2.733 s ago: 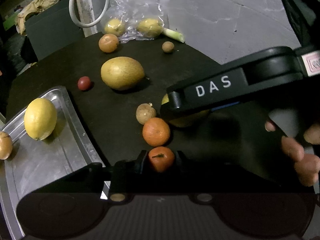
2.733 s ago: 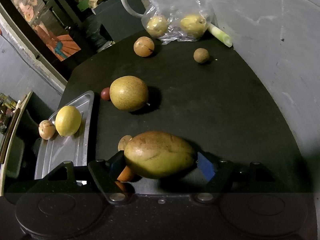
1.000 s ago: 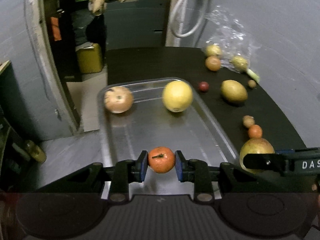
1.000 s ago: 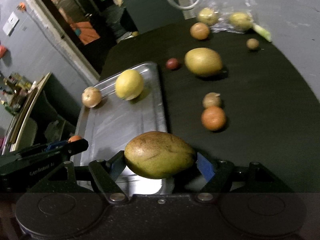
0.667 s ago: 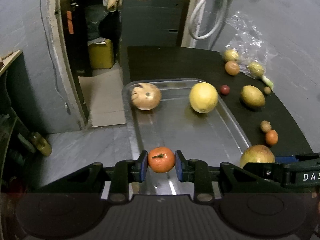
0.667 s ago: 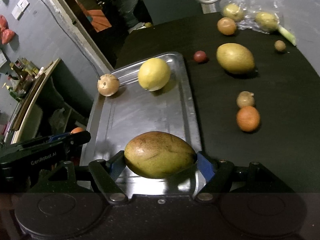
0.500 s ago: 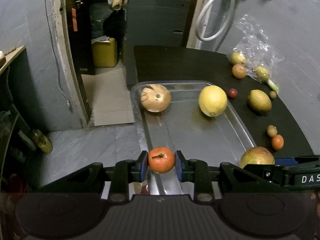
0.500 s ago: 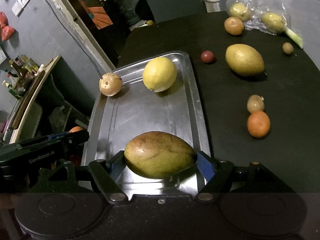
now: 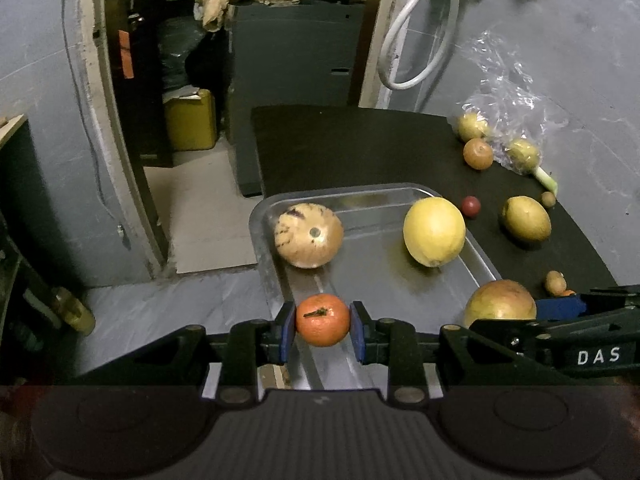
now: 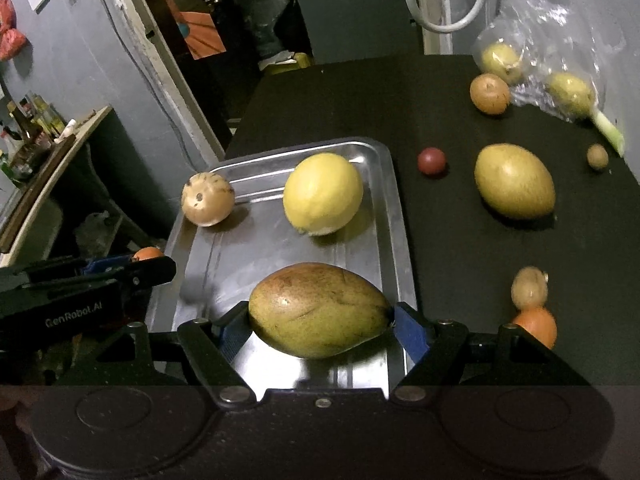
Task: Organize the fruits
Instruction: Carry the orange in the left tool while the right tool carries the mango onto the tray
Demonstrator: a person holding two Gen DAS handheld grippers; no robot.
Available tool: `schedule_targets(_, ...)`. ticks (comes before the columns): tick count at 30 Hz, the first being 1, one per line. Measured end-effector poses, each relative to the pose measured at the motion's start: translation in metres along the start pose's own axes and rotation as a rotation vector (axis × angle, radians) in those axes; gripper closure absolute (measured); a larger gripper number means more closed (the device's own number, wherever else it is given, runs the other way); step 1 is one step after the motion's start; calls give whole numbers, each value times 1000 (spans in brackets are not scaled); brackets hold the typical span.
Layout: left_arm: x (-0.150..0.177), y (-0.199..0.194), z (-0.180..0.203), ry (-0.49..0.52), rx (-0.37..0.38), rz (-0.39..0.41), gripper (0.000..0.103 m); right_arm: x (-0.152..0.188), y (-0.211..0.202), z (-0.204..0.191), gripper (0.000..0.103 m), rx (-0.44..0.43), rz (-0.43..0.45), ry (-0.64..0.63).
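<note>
Tray (image 10: pixel 400 216): lemon (image 10: pixel 322 194) + striped round fruit (image 10: pixel 208 199) lying inside; approx. seven loose fruits waiting on tabletop (image 10: pixel 460 248), two more in bag (image 10: pixel 540 48). L claw (image 9: pixel 322 327) clamping small glossy tangerine (image 9: pixel 322 320), R claw (image 10: pixel 318 330) clamping speckled green-brown mango (image 10: pixel 318 310), both hovering over tray's near end.

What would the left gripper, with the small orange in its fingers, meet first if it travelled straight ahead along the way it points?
Probably the striped round fruit at the tray's far left corner: it sits just beyond the orange held by the left gripper. Height is unclear, so it might pass above.
</note>
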State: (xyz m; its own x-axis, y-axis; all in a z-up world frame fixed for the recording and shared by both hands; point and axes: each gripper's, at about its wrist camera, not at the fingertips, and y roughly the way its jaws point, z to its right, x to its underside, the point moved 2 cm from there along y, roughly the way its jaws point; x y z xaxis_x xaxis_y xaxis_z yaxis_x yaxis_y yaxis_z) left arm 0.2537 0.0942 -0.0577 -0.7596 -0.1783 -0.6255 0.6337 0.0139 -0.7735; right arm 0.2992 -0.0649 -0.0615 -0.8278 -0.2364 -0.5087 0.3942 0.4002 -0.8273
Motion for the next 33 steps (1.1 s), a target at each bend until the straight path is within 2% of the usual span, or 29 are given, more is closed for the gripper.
schedule_targets(16,-16,32,-5,16,35,-35,72,-14,27,-8,26,21,-9,-30)
schedule_targets(33,-18,47,-6,10,32,-67,71,-19,30,-9,25,18,9,-41)
